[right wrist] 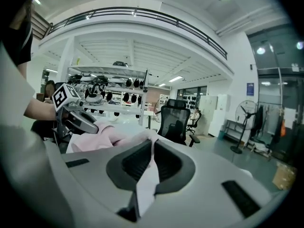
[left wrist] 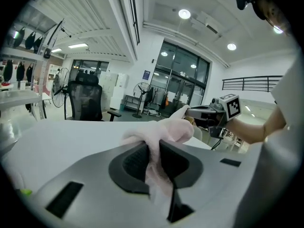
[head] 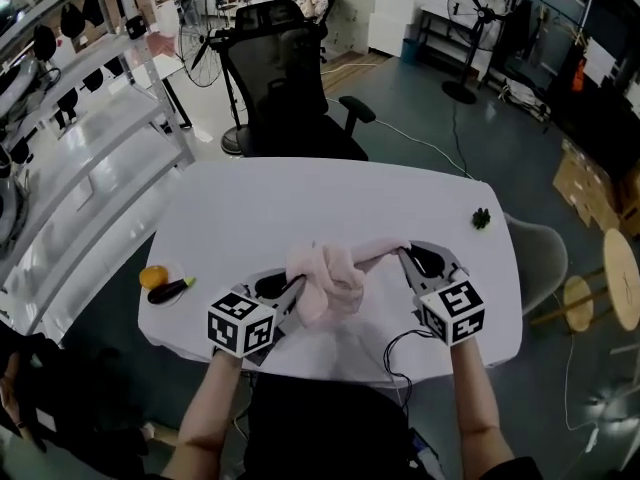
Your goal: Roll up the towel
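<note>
The towel [head: 335, 273] is strung between the two grippers over the near half of the white desk [head: 300, 193], towards 6 o'clock from its middle. Its long axis runs from about 8 o'clock up to 2 o'clock, as seen from above. It is pale pink and soft, and nothing like flat. Most of it is bunched in a crumpled, knotted-looking lump at the 8 o'clock end. From there a thinner twisted strand stretches to the other end (whether the lump rests on the desk or hangs just above it, I cannot tell).

The left hand-held gripper [head: 288, 290] has its jaws nearly together, pinching a thick fold of the towel, with cloth spilling out above and below the pads. The right hand-held gripper [head: 408, 258] is pressed tight on a thin edge of the towel at the strand's tip.

Both bare forearms come in from the near edge at 6 o'clock. Each hand sits behind its marker cube. The left gripper aims towards 1 o'clock and the right towards 11 o'clock, so the noses lean in on each other, both tipped slightly downward.
</note>
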Demonstrator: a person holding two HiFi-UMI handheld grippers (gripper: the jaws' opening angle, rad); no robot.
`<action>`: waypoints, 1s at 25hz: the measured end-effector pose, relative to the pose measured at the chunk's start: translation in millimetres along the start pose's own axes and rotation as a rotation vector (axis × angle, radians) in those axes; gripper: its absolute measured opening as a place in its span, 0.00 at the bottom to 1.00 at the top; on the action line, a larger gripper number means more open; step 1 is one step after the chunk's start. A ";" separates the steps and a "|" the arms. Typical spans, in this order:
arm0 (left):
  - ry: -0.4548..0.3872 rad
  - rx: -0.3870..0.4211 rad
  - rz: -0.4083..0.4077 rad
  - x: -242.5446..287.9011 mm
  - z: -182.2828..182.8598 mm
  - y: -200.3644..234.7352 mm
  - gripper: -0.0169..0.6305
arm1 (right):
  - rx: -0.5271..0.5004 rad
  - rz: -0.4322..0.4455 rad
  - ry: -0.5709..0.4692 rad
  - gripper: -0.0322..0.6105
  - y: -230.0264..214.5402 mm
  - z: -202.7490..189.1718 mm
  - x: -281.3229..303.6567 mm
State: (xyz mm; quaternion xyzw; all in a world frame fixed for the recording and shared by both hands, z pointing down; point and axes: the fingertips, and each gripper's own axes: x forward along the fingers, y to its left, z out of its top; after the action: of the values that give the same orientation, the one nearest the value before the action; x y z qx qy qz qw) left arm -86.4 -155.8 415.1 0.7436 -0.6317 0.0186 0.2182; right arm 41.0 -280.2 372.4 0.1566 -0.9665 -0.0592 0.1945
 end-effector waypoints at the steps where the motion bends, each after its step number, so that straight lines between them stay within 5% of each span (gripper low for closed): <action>1: 0.010 0.009 -0.002 -1.9 -3.4 -1.6 0.14 | -0.002 -0.007 0.004 0.09 -3.3 -3.6 -3.9; 25: 0.158 0.172 0.096 -55.9 -11.5 41.8 0.14 | 0.021 -0.329 0.070 0.09 -128.9 -48.4 -91.6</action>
State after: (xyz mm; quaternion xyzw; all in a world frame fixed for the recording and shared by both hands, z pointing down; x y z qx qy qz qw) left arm -134.4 -104.2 421.1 0.7247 -0.6435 0.1417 0.2015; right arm 176.3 -374.6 361.5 0.3168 -0.9210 -0.0745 0.2141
